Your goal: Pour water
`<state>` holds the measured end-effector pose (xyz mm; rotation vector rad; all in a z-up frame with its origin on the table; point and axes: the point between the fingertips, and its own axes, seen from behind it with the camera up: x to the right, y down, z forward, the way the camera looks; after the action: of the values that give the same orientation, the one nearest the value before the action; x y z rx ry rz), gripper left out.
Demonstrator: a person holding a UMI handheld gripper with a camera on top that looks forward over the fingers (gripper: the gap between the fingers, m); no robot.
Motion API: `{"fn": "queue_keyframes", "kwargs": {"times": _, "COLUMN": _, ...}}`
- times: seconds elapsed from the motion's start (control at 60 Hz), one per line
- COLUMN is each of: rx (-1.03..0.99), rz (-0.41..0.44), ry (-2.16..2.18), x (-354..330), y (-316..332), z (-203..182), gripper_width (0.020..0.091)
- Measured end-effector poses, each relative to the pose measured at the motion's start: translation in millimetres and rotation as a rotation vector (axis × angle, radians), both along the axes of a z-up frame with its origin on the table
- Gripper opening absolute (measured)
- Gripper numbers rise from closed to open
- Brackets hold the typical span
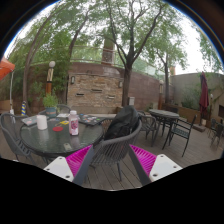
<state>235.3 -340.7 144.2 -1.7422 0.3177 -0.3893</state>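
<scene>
The jaws are wide open, with nothing between them. The pink pads (78, 157) show at the bottom, one on each side. Just ahead of the jaws stands a gray chair (112, 148) with a dark bag (124, 123) on its back. Past the chair is a round glass counter (45, 141). On it stand a bottle (73, 122) with a pink label and a white cup (42, 121), near each other. Well beyond are more chairs, a brick wall (95, 90) and tall trees (125, 40).
</scene>
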Motion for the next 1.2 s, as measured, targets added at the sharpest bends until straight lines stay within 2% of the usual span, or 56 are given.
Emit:
{"fn": "queue_keyframes", "kwargs": {"times": 0.283, "rx": -0.056, "rz": -0.052, "ry": 0.055, "x": 14, "y": -12, "z": -33, "gripper_width": 0.0828}}
{"fn": "queue_keyframes", "kwargs": {"times": 0.317, "rx": -0.058, "rz": -0.037, "ry": 0.060, "x": -6, "y": -25, "z": -28, "gripper_width": 0.0825}}
{"fn": "queue_keyframes", "kwargs": {"times": 0.433, "rx": -0.005, "rz": 0.069, "ry": 0.032, "x": -34, "y": -5, "z": -18, "gripper_width": 0.0829}}
{"fn": "queue_keyframes", "kwargs": {"times": 0.567, "rx": 0.011, "rz": 0.159, "ry": 0.018, "x": -56, "y": 56, "z": -18, "gripper_width": 0.0833}}
{"fn": "queue_keyframes", "kwargs": {"times": 0.783, "rx": 0.043, "rz": 0.274, "ry": 0.003, "x": -99, "y": 217, "z": -29, "gripper_width": 0.0832}}
{"fn": "queue_keyframes", "kwargs": {"times": 0.95, "rx": 0.075, "rz": 0.297, "ry": 0.066, "x": -115, "y": 326, "z": -39, "gripper_width": 0.0832}}
{"fn": "queue_keyframes", "kwargs": {"times": 1.067, "rx": 0.030, "rz": 0.262, "ry": 0.032, "x": -110, "y": 366, "z": -57, "gripper_width": 0.0831}}
{"fn": "queue_keyframes", "kwargs": {"times": 1.2, "rx": 0.044, "rz": 0.241, "ry": 0.006, "x": -106, "y": 386, "z": -56, "gripper_width": 0.0833}}
